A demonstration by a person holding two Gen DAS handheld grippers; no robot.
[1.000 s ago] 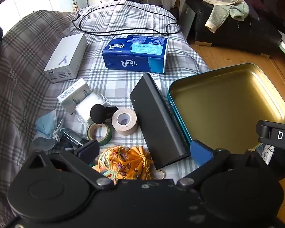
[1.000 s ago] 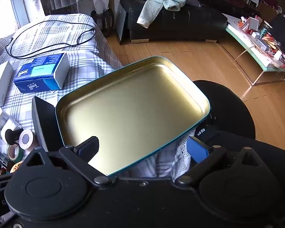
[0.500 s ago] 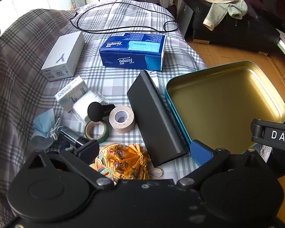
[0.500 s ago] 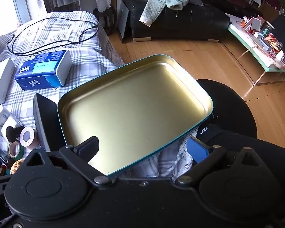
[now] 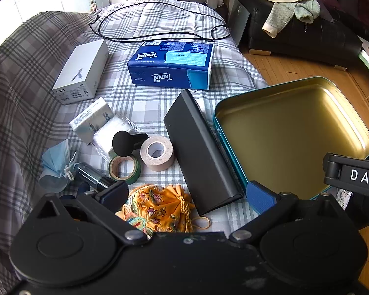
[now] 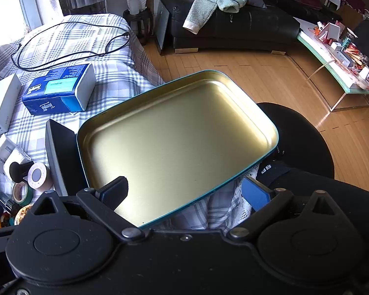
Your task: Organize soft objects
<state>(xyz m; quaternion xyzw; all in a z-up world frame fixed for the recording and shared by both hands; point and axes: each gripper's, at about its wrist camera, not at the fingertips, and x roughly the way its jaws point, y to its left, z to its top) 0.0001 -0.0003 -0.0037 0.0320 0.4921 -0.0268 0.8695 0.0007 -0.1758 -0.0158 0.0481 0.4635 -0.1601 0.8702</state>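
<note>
An orange embroidered pouch (image 5: 160, 209) lies on the plaid cloth, right under my open, empty left gripper (image 5: 187, 194). A crumpled blue face mask (image 5: 55, 164), small tissue packs (image 5: 96, 120) and a blue Tempo tissue pack (image 5: 172, 65) lie farther out. An empty gold tin tray with a teal rim (image 5: 292, 135) sits at the right edge of the cloth. In the right wrist view my right gripper (image 6: 187, 193) is open and empty, over the near rim of the tray (image 6: 174, 142).
A black slab (image 5: 199, 152) lies beside the tray. Two tape rolls (image 5: 156, 152), a black round-headed item (image 5: 123, 142), a dark tube (image 5: 93, 175), a white box (image 5: 82, 71) and a black cable (image 5: 160, 19) are on the cloth. Wood floor (image 6: 270, 78) and a black sofa (image 6: 233, 24) lie beyond.
Both views have shifted slightly: the left gripper has drawn back a little from the pouch, and the tray sits a bit higher in the right view. Nothing was grasped.
</note>
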